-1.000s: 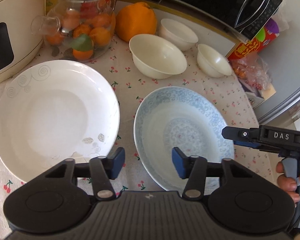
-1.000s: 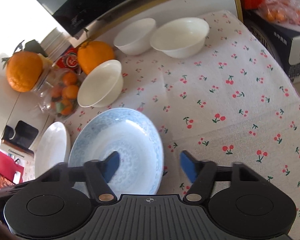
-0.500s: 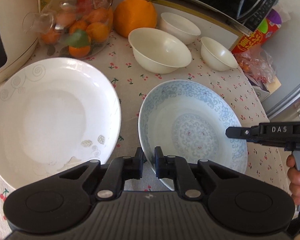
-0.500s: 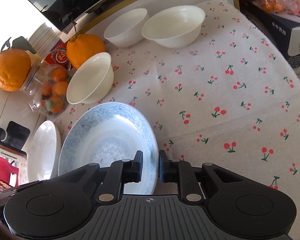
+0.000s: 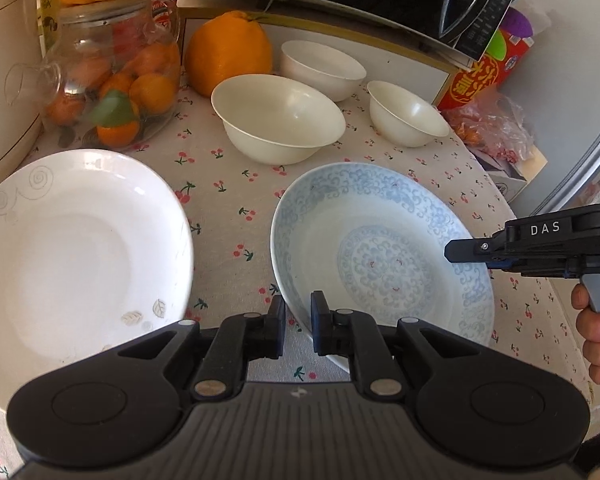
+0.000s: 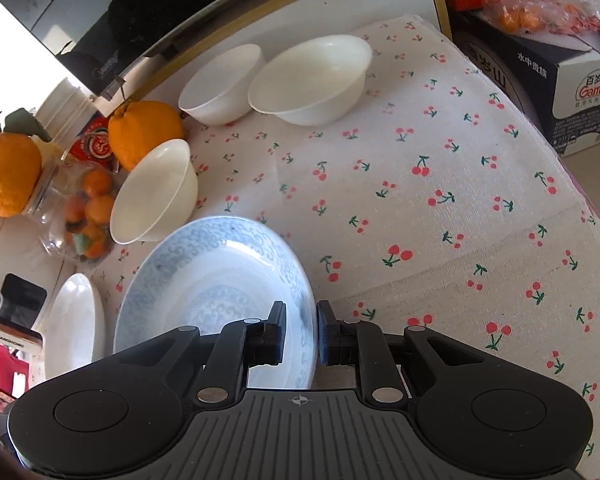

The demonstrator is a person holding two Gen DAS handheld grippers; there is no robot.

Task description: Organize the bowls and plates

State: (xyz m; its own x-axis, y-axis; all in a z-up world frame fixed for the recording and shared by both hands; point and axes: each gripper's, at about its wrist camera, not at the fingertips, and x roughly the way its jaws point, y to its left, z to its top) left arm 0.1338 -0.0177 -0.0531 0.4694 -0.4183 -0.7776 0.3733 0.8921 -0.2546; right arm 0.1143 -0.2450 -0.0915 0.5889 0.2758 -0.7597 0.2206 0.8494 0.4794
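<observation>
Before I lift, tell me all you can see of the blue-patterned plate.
The round, glossy pale-blue ceramic plate has scroll patterning on its broad rim and a central medallion. It is deep, empty and unbroken, lying on the cherry-print tablecloth. The left gripper pinches its near-left rim; the right gripper pinches the opposite edge. No other dish touches it.

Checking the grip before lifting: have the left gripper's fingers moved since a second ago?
Yes. The left gripper has closed inward onto the blue patterned plate's near rim.
</observation>
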